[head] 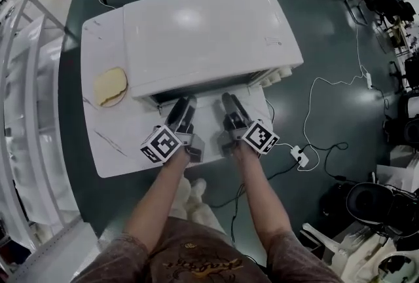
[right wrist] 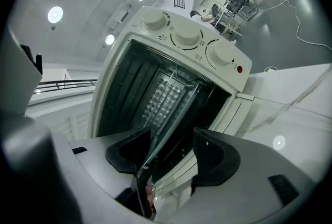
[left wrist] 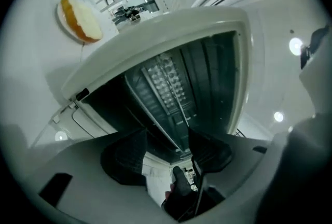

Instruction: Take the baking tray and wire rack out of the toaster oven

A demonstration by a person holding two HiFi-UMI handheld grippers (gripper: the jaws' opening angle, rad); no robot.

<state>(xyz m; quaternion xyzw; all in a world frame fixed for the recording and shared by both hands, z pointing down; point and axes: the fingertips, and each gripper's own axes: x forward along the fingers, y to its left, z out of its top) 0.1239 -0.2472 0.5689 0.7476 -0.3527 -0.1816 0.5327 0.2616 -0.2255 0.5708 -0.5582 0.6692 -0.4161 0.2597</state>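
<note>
Jaws apart on L gripper (head: 186,102) & R gripper (head: 230,99), baking tray (right wrist: 165,97) rim betw.

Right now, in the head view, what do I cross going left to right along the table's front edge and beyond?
bread slice → left claw → right claw → white power strip on the floor

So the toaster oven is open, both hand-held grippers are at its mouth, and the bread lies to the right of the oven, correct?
Not quite. The bread lies to the left of the toaster oven, on the person's left side, as the head view shows. The rest holds.
</note>
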